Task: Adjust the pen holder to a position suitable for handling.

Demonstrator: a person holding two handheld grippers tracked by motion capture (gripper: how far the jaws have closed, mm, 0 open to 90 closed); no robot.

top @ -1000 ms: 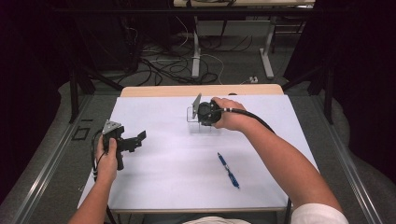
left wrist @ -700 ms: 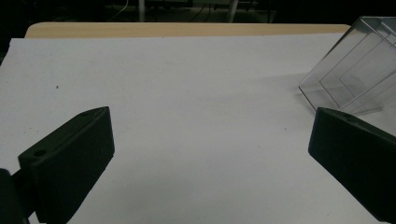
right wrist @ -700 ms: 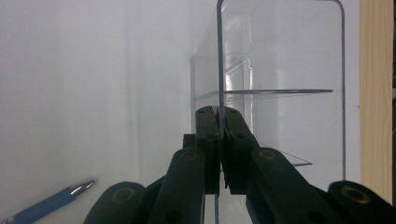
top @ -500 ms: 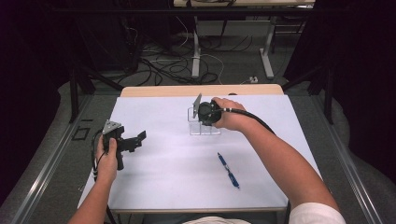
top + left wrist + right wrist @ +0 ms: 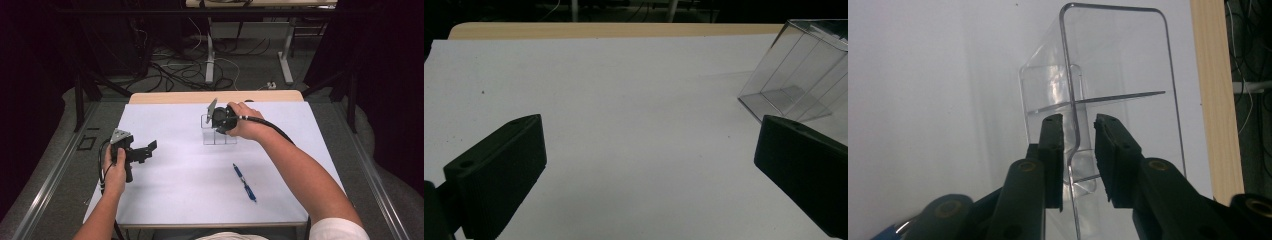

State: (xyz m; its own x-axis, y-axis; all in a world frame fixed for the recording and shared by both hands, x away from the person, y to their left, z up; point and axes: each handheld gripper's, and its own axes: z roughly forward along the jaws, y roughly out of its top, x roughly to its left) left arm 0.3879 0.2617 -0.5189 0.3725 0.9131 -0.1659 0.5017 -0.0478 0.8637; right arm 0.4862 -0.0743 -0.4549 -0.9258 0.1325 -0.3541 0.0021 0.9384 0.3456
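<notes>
Clear plastic makes up the small box that stands on the white sheet toward the far middle of the table in the high view; the right gripper is down at the box's top edge, the person's right hand wrapped round it. Well to the near left of the box the left gripper is held above the sheet, its jaws pointing toward the box, and a blue pen lies on the sheet nearer the person than the box, a little to its right. In the left gripper view the two black jaws stand wide apart with nothing between them, and the box sits beyond the right-hand jaw, apart from it. In the right gripper view the box's near wall runs up between the jaws; they have just been opening and now stand narrow, a small gap showing between each pad and the wall, so the wall is no longer pinched
</notes>
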